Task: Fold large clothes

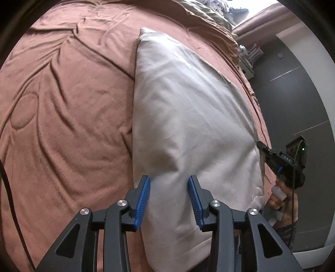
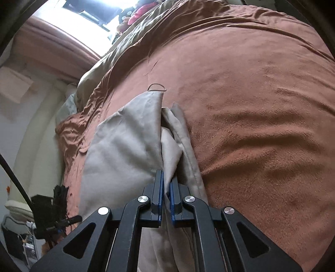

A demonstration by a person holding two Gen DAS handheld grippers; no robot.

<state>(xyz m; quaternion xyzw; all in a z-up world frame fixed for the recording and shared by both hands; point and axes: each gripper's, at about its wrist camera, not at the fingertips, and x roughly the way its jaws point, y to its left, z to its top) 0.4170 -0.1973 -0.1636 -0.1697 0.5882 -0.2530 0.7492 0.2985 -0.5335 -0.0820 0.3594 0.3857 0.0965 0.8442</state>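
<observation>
A large light grey garment [image 1: 188, 117] lies folded lengthwise on a rust-brown blanket [image 1: 67, 100]. My left gripper [image 1: 169, 184] is open, its blue pads spread just above the garment's near end. My right gripper [image 2: 166, 184] is shut on a fold at the grey garment's [image 2: 125, 142] edge. The right gripper also shows in the left wrist view [image 1: 263, 147], at the garment's right edge, held by a hand. The left gripper shows in the right wrist view [image 2: 54, 209] at the lower left.
The brown blanket [image 2: 251, 104] covers the whole bed. An olive sheet [image 1: 201, 12] and other bedding are bunched at the far end. A dark grey wall [image 1: 293, 100] stands to the right of the bed. A black cable [image 1: 12, 198] runs along the left.
</observation>
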